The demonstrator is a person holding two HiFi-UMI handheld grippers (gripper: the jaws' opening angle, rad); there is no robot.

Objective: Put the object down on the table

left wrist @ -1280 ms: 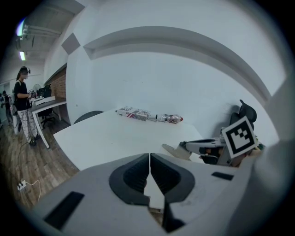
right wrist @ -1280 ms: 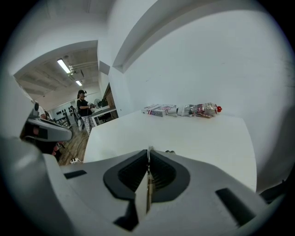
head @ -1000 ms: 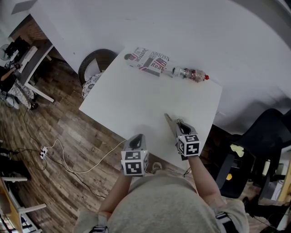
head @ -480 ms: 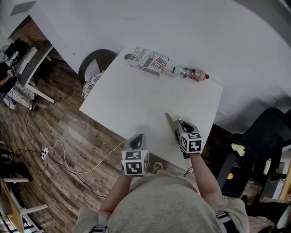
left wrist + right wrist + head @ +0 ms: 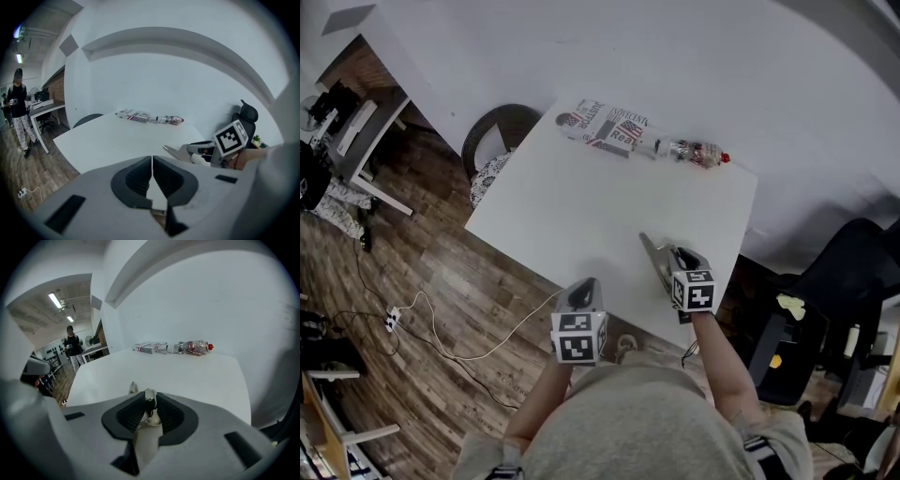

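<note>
Ok so from where I'm standing: the right gripper (image 5: 675, 256) is clamped on a flat metal tool (image 5: 650, 249). The blade pokes out ahead of the jaws & a bit to their left, low over the near part of the table (image 5: 581, 202). Can't tell if the tip touches the top. The left gripper (image 5: 581, 291) sits off to its left at the table's near edge, jaws pressed together w/ nothing in them.

Imo this is the put-down step itself, not done yet since the tool's in the grip. Next move prob needs lowering till the blade lies flat on the top, then spreading the jaws & backing off w/o dragging it.

Count:
- 2 grippers, 1 metal tool, 1 table.
- Far ahead of both grippers, at the table's far edge: 1 printed box (image 5: 605, 122) + 1 plastic bottle (image 5: 694, 151) w/ a red cap, lying end to end.
- 1 person (image 5: 18, 108) in the bg.
</note>
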